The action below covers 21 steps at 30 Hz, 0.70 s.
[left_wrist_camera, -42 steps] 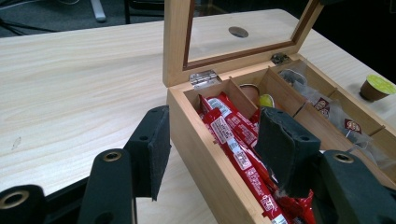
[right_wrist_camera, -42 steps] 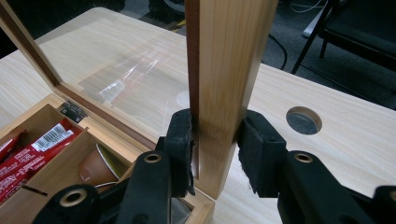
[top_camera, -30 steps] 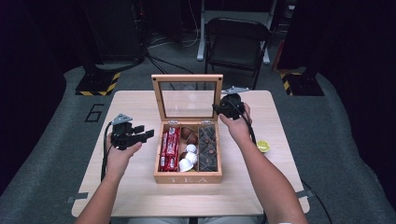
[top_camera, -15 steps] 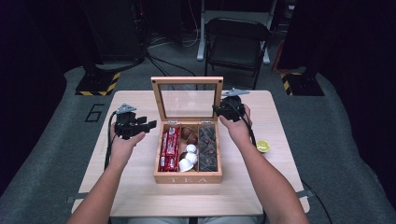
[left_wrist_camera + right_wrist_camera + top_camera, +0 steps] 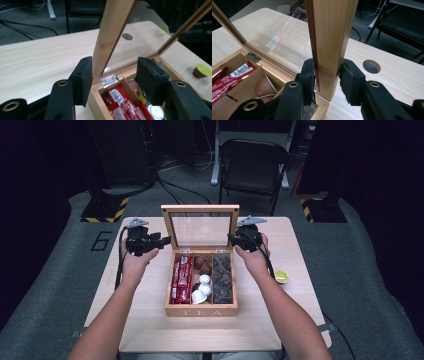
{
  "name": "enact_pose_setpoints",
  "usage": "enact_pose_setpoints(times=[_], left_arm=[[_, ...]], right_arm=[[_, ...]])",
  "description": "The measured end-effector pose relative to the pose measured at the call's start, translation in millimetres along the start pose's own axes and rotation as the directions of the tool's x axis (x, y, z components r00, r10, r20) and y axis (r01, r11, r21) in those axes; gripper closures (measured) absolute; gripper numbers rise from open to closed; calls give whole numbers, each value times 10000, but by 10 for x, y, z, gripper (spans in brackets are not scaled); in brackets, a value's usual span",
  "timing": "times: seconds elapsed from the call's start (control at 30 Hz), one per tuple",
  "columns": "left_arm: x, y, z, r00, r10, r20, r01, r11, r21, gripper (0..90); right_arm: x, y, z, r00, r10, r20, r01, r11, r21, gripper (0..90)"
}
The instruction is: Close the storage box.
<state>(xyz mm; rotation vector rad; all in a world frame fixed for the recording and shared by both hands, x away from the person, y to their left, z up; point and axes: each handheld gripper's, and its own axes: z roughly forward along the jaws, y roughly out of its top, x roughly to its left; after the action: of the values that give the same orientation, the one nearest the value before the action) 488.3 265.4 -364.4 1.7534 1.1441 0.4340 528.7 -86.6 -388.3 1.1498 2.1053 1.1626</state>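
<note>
step: closing the tea box (image 5: 201, 287) mid-table | right gripper (image 5: 239, 240) clamped on the upright lid (image 5: 201, 227)'s right edge | left gripper (image 5: 161, 241) released, jaws just narrowing around the left edge, nothing pinched | next: probably grip it and swing down

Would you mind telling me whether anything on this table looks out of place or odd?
One thing: a lone green-topped capsule sits on the table right of the tea box, while the other capsules lie in the box's middle compartment. Nothing looks spilled or damaged.
</note>
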Motion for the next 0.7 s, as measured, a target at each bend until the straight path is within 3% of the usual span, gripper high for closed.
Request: enact_pose_setpoints(times=[0.27,0.6,0.7], left_arm=[[-75,147,37,9997,220,107,-217,9994,-284,496],[-150,235,55,9956,698,-632,-731,9960,-511,596],[-147,231,52,9960,640,-620,-674,9963,-537,615]], right_arm=[[13,-26,-15,9998,-187,57,188,9997,-146,648],[38,-61,-43,9996,-266,62,267,9994,-238,646],[40,-72,-48,9994,-339,83,341,9990,-282,646]])
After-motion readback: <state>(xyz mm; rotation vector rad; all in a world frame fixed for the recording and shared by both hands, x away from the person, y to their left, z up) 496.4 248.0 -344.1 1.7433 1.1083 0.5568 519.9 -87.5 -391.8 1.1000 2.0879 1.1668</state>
